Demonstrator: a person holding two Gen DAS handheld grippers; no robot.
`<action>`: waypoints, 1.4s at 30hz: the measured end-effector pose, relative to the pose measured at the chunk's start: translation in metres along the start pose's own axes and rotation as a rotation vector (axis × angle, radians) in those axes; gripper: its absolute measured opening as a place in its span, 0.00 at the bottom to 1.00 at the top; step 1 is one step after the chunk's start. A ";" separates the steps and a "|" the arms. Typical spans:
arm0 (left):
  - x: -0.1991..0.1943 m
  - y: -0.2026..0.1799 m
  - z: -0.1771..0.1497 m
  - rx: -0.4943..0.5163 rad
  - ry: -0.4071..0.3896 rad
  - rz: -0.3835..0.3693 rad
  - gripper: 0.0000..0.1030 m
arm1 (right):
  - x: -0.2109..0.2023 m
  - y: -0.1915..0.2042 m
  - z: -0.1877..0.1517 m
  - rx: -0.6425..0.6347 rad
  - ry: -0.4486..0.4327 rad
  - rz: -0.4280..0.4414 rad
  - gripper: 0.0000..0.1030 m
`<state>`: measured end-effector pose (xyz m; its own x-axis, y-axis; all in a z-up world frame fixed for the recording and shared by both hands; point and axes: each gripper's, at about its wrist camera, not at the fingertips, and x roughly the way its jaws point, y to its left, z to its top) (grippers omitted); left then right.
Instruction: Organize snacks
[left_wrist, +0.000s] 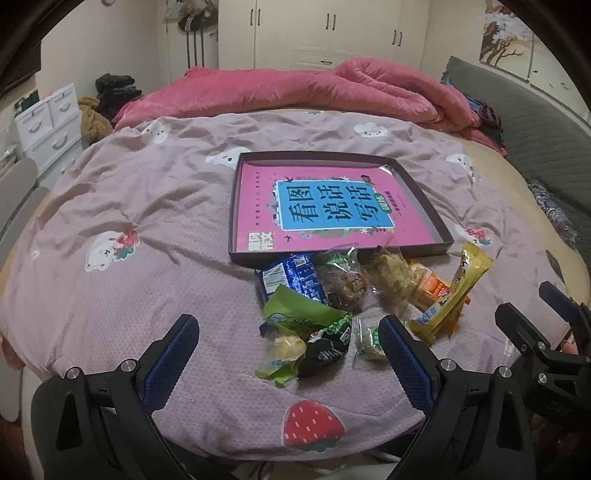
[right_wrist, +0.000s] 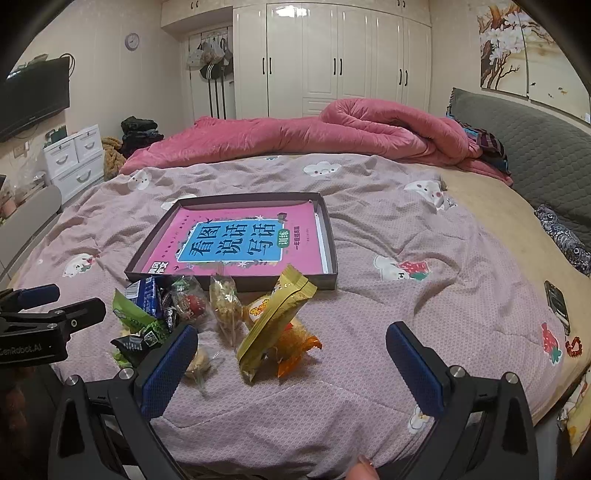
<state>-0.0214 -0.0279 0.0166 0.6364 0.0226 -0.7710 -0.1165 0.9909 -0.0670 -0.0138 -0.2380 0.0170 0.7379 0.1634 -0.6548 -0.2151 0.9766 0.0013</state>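
Note:
A pile of wrapped snacks lies on the bed in front of a shallow dark box (left_wrist: 421, 192) (right_wrist: 330, 236) that holds a pink book (left_wrist: 258, 206) (right_wrist: 295, 229). In the pile I see a blue packet (left_wrist: 295, 277) (right_wrist: 146, 295), a green packet (left_wrist: 299, 314) (right_wrist: 129, 317), a yellow stick pack (left_wrist: 458, 291) (right_wrist: 277, 317), an orange packet (left_wrist: 430, 290) (right_wrist: 299, 343) and several clear-wrapped pieces. My left gripper (left_wrist: 291, 328) hangs open just short of the pile's near edge. My right gripper (right_wrist: 291, 336) is open too, around the yellow stick pack's near end, touching nothing.
The pile rests on a mauve quilt (left_wrist: 147, 229) with strawberry and cloud prints. A rolled pink duvet (left_wrist: 295, 88) lies behind the box, a grey headboard (right_wrist: 535, 147) at right. A phone (right_wrist: 556, 302) lies on the quilt at right. White drawers (left_wrist: 51, 125) stand at left.

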 end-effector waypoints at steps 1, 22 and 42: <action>0.000 0.000 0.000 0.001 -0.001 -0.001 0.95 | 0.000 0.000 0.000 0.000 0.000 0.001 1.00; -0.003 -0.001 0.000 0.007 -0.003 -0.001 0.95 | 0.001 -0.006 -0.002 0.022 0.017 0.001 1.00; 0.001 -0.001 -0.002 0.001 0.009 -0.006 0.95 | 0.003 -0.009 -0.001 0.037 0.031 0.012 1.00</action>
<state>-0.0221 -0.0288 0.0149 0.6303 0.0151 -0.7762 -0.1115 0.9912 -0.0712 -0.0105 -0.2463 0.0139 0.7152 0.1716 -0.6775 -0.1999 0.9791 0.0370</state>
